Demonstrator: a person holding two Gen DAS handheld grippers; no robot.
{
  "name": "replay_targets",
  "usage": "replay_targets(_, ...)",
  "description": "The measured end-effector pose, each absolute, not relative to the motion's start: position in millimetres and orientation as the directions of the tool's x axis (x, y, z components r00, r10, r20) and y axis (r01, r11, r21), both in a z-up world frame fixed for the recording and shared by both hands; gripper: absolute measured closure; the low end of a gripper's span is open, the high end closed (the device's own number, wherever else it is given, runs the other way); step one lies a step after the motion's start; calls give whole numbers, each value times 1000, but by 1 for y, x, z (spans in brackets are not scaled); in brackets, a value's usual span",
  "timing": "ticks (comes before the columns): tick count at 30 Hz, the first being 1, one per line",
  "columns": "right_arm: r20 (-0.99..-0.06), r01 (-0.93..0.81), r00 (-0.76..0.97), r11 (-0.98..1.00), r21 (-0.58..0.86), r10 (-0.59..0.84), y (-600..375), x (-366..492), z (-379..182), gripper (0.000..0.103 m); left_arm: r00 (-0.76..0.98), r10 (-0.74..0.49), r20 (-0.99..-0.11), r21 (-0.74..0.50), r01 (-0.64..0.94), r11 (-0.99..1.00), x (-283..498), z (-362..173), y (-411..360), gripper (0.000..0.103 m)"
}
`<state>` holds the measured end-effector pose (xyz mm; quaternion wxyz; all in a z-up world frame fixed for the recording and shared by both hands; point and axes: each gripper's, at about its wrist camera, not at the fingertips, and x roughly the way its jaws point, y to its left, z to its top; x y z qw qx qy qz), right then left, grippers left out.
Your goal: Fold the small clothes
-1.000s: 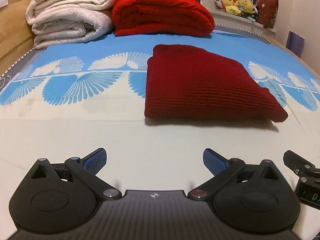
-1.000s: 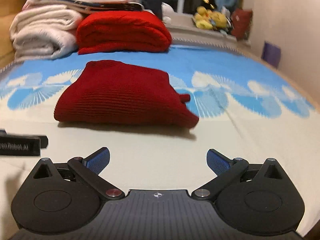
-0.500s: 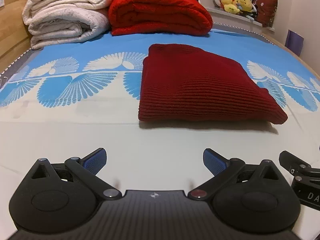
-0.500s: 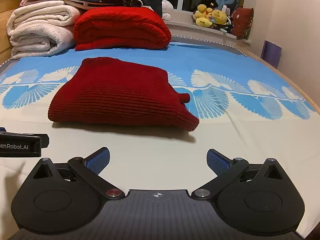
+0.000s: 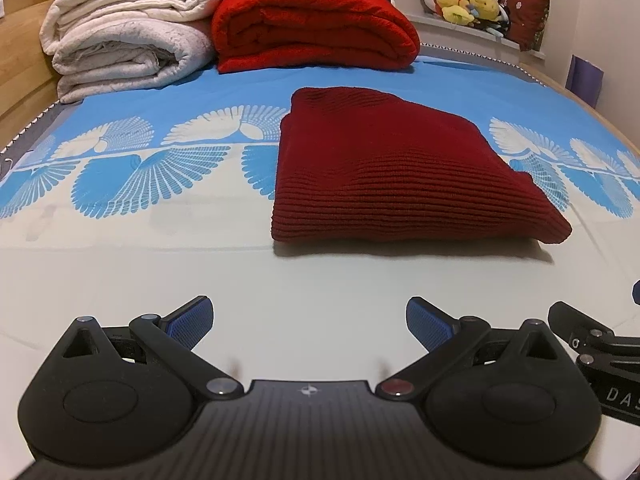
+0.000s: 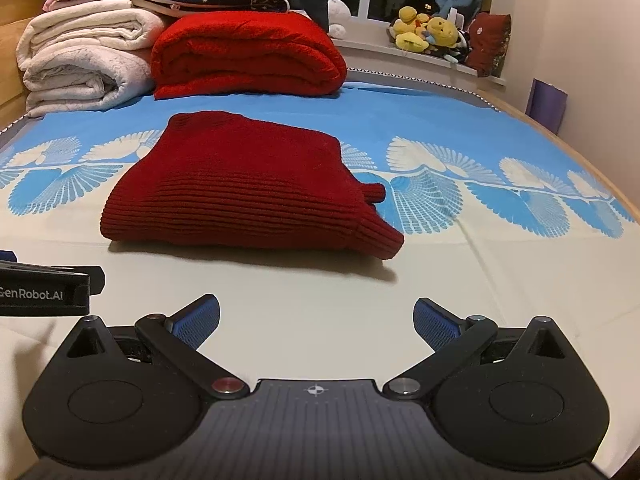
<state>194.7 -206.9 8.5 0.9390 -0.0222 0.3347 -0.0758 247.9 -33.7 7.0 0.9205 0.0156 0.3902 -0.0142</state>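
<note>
A dark red knitted sweater (image 5: 384,168) lies folded into a thick rectangle on the bed, ahead of both grippers; in the right wrist view the sweater (image 6: 248,188) shows a cuff poking out at its right side. My left gripper (image 5: 310,322) is open, low over the pale sheet, well short of the sweater and holding nothing. My right gripper (image 6: 316,322) is open too, empty, and also short of the sweater's near edge. Each gripper's body shows at the edge of the other's view.
The bed sheet (image 5: 120,184) is blue with white fan shapes, pale cream nearer me. Behind the sweater lie a folded bright red blanket (image 5: 312,24) and stacked white blankets (image 5: 124,44). Plush toys (image 6: 428,30) sit on the windowsill. A wooden frame edges the bed's right side.
Both grippers have shifted slightly, and the sweater now sits a little higher and nearer the centre of each view. Both stay open and the sweater has not moved.
</note>
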Motion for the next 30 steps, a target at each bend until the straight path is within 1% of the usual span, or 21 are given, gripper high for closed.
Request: replay_targets(30,-629,120,761,987,-103,-158,-205,194,7,1,699,-6,-715,40,49,998,246,5,-35,0)
